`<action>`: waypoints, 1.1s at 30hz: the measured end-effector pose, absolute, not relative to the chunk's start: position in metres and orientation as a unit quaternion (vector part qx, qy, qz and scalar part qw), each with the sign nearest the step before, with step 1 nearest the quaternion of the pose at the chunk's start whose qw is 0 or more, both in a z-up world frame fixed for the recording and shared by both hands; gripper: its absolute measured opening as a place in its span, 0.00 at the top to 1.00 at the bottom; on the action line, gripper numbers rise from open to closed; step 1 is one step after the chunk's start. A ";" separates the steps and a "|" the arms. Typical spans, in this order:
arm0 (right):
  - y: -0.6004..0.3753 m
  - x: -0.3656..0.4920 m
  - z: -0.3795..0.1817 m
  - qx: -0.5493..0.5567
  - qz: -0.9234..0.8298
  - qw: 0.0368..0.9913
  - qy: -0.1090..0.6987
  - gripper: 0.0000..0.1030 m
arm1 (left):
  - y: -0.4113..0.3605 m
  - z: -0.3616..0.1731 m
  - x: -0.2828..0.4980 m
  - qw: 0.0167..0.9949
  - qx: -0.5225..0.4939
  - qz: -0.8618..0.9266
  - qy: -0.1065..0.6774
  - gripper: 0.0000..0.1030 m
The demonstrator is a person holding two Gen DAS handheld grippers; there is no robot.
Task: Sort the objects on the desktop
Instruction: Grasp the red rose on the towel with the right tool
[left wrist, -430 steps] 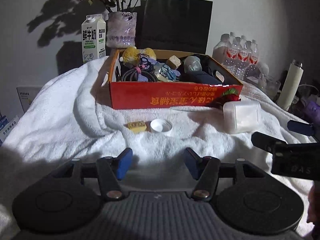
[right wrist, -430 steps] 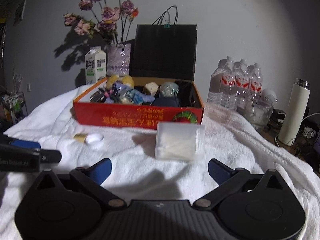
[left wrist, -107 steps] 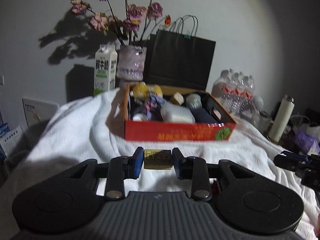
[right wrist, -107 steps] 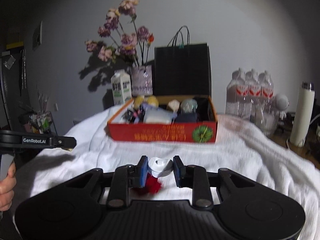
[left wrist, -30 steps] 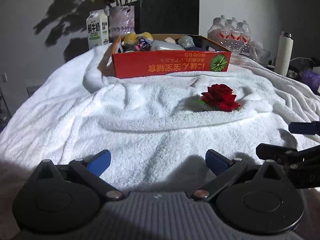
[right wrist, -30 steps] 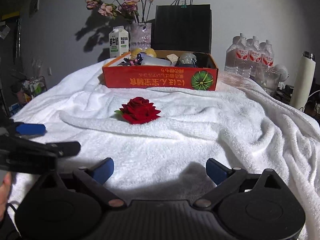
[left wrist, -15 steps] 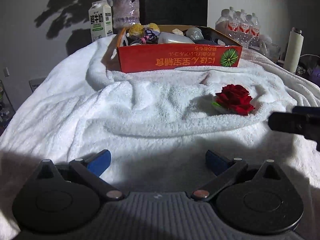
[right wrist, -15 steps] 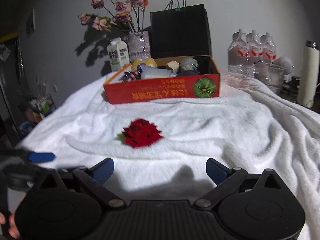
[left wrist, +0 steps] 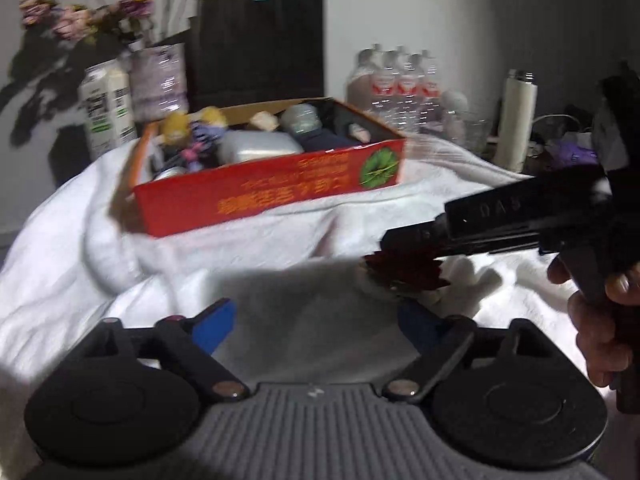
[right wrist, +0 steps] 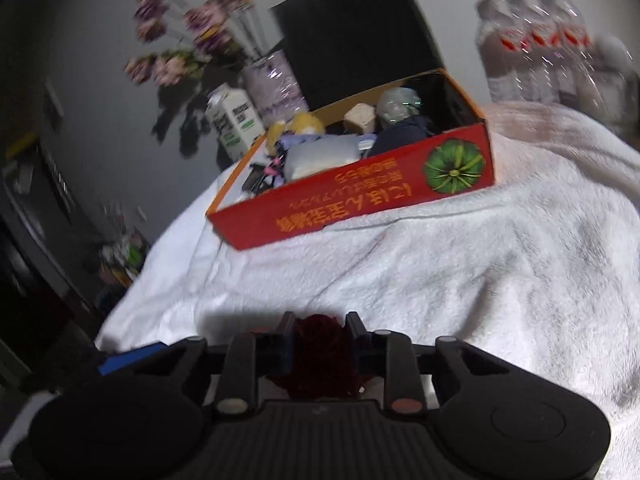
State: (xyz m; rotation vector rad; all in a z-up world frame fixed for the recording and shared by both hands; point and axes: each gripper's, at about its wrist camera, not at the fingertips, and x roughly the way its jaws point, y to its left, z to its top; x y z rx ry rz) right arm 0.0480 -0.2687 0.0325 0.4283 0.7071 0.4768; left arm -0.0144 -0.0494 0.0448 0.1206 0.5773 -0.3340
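Note:
A red rose [right wrist: 320,344] sits between the fingers of my right gripper [right wrist: 319,340], which is shut on it just above the white towel [right wrist: 480,280]. In the left wrist view the rose [left wrist: 404,272] shows under the right gripper's black fingers [left wrist: 416,236]. My left gripper [left wrist: 316,324] is open and empty, low over the towel, left of the rose. The red cardboard box [right wrist: 360,208] full of small objects stands farther back; it also shows in the left wrist view [left wrist: 272,196].
A milk carton [left wrist: 106,108], a vase of flowers [left wrist: 160,80] and a black paper bag [left wrist: 260,48] stand behind the box. Water bottles [left wrist: 400,88] and a white flask [left wrist: 516,120] stand at the right. The towel is rumpled into folds.
My right gripper has moved in on the rose and shut on it. Both views have tilted and blurred. The left gripper stays open.

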 end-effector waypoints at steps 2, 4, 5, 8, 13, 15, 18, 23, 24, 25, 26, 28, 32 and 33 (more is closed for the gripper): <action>-0.278 0.053 0.029 0.236 0.229 0.879 0.345 0.78 | -0.062 0.041 -0.002 0.936 0.069 -0.189 0.289 0.24; -0.279 0.054 0.028 0.247 0.231 0.875 0.347 0.78 | -0.075 0.035 0.011 0.929 0.082 -0.205 0.297 0.29; -0.279 0.055 0.026 0.253 0.232 0.872 0.349 0.78 | -0.080 0.032 0.018 0.924 0.088 -0.215 0.303 0.29; -0.278 0.056 0.023 0.252 0.226 0.873 0.350 0.78 | -0.091 0.024 0.024 0.916 0.105 -0.245 0.300 0.40; -0.281 0.059 0.018 0.255 0.229 0.869 0.358 0.77 | -0.103 0.015 0.031 0.908 0.151 -0.272 0.282 0.41; -0.284 0.059 0.018 0.258 0.231 0.867 0.358 0.77 | -0.102 0.014 0.030 0.906 0.154 -0.279 0.279 0.44; -0.281 0.058 0.018 0.246 0.231 0.873 0.354 0.77 | -0.102 0.017 0.023 0.906 0.163 -0.272 0.282 0.56; -0.278 0.053 0.023 0.225 0.228 0.887 0.333 0.77 | -0.095 0.025 -0.001 0.913 0.164 -0.252 0.276 0.69; -0.279 0.052 0.024 0.219 0.224 0.891 0.329 0.77 | -0.092 0.028 -0.004 0.915 0.161 -0.242 0.281 0.82; -0.278 0.051 0.025 0.209 0.214 0.897 0.326 0.78 | -0.090 0.030 -0.007 0.918 0.162 -0.222 0.285 0.99; -0.277 0.051 0.025 0.195 0.202 0.902 0.327 0.78 | -0.085 0.032 -0.008 0.920 0.157 -0.208 0.294 0.99; -0.278 0.051 0.021 0.195 0.194 0.905 0.326 0.75 | -0.069 0.033 -0.009 0.920 0.108 -0.210 0.314 0.99; -0.289 0.049 0.018 0.237 0.186 0.898 0.320 0.66 | -0.047 0.030 -0.006 0.921 0.044 -0.201 0.331 0.98; -0.290 0.046 0.021 0.236 0.180 0.901 0.317 0.56 | -0.044 0.031 -0.005 0.922 0.034 -0.200 0.330 0.97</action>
